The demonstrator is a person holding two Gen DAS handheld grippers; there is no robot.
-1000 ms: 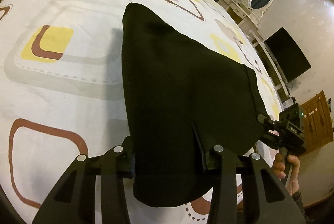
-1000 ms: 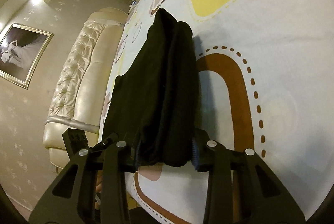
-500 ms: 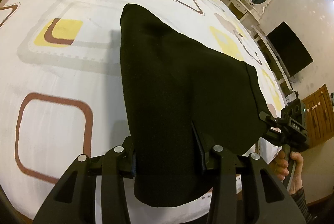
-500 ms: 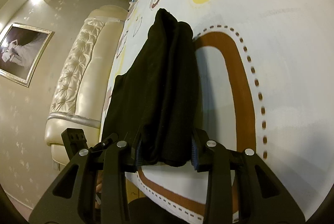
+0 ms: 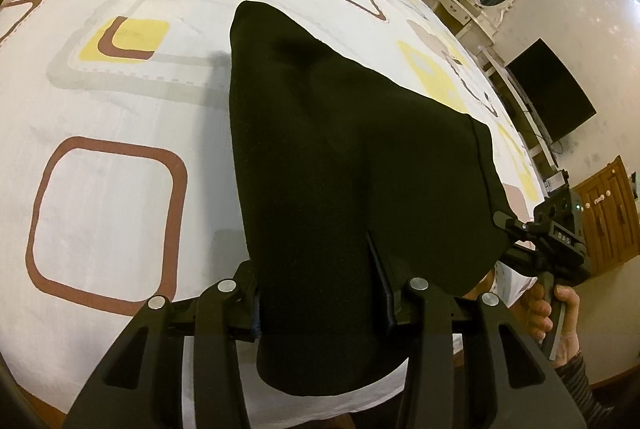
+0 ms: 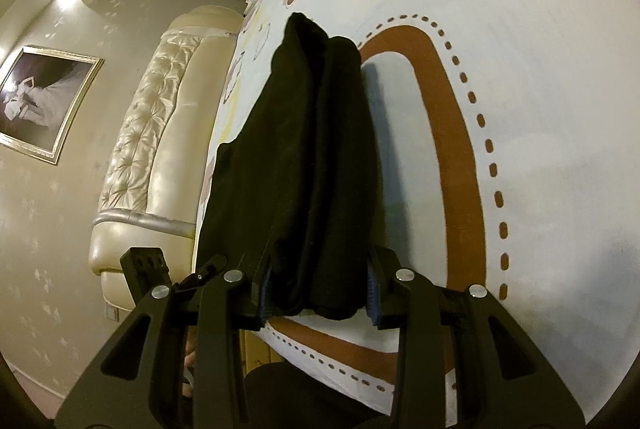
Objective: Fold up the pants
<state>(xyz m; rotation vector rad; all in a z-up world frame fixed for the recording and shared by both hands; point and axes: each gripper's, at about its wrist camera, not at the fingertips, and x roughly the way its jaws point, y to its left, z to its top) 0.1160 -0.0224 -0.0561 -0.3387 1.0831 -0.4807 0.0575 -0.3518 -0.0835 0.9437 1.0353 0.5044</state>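
Patterned bedspread (image 5: 120,117), black pants (image 5: 340,157), gripped both ends

Pants (image 5: 340,169) on bed (image 5: 120,109), one end between each gripper's jaws; headboard (image 6: 160,133) left of right jaws.

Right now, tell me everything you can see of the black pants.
The black pants are plain, matte, soft-looking cloth, bunched in thick layers and held up off the patterned bedsheet. The left gripper clamps one bunched end and the right gripper the other; the cloth spans between them, and its far part droops toward the sheet. A stitched hem runs along one edge. A loose flap hangs below the left gripper's fingers.
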